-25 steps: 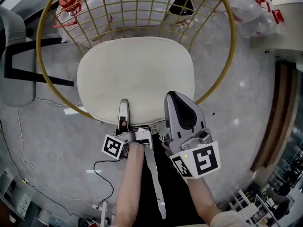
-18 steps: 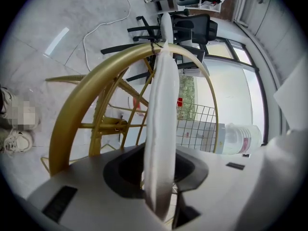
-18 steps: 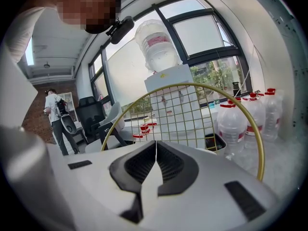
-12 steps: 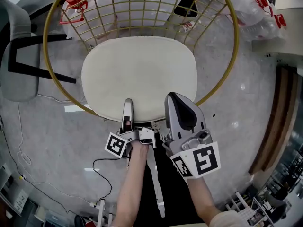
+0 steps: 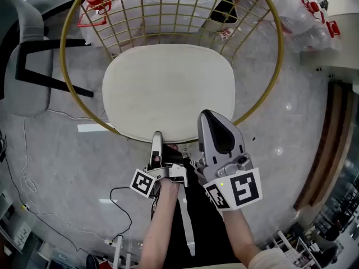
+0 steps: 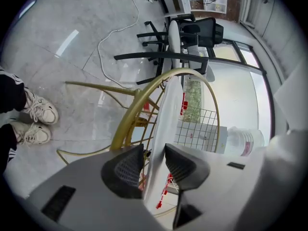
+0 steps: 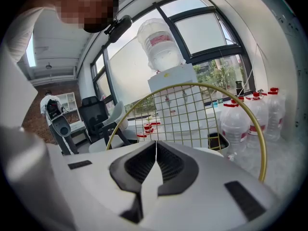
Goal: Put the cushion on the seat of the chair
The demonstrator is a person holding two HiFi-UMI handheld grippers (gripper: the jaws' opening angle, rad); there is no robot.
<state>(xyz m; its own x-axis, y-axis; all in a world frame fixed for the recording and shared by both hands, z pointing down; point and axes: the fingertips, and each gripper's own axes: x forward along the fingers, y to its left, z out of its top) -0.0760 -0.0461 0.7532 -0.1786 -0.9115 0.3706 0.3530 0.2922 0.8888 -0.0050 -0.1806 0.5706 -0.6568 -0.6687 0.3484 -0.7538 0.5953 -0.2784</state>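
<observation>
Left gripper (image 5: 158,138) newly open, loose around cushion (image 5: 168,88) edge.

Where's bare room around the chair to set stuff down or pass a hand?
Free: the cushion top away from its near edge; floor between the gold wire chair and the grey office chair; floor right of the rim. Crowded: the near edge, where left tongs and right tongs sit, and behind the backrest, water bottles.

Floored in glossy grey stone (image 5: 61,167), crossed by a white cable (image 6: 115,31), furnished with a grey office chair (image 5: 25,83), lit through tall windows (image 7: 202,30).
</observation>
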